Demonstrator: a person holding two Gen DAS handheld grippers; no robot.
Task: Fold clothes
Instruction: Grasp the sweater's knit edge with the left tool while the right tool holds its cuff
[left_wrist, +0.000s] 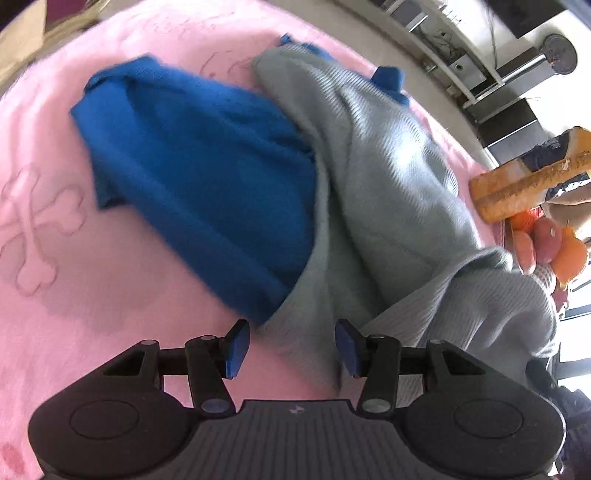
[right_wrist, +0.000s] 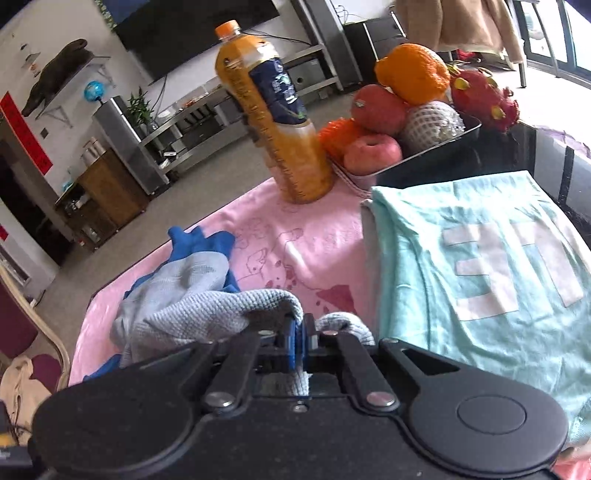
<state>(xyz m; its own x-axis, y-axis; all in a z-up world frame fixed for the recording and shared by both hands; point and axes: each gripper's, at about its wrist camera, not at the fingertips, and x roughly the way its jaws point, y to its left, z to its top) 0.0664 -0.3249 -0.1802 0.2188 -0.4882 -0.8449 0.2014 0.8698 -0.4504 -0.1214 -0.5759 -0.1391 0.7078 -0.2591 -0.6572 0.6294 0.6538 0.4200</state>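
— What covers the table?

— A pink blanket (left_wrist: 92, 258), spread wide, with faint line drawings on it. On its right side, in the right wrist view, lies a mint T-shirt (right_wrist: 480, 266) with big white letters, laid flat.

— And the clothes being folded?

— A grey knit garment (left_wrist: 388, 177) is bunched across the blanket, draped partly over a blue garment (left_wrist: 199, 177) that lies to its left (blue also peeks out beyond the grey's far edge). The left wrist view is blurred, so finer folds are hard to read.

— Beyond them?

— A black fruit tray (right_wrist: 436, 147) holding apples, an orange and a dragon fruit, and just beside it a juice bottle (right_wrist: 273, 122) standing on the blanket's far edge.

— The grippers?

— The right gripper (right_wrist: 301, 339) is clenched on a fold of the grey knit garment; the cloth bulges out on both sides of the closed blue pads. The left gripper (left_wrist: 291, 345) is spread wide apart, holding nothing, its fingers above the near edge of the grey knit.
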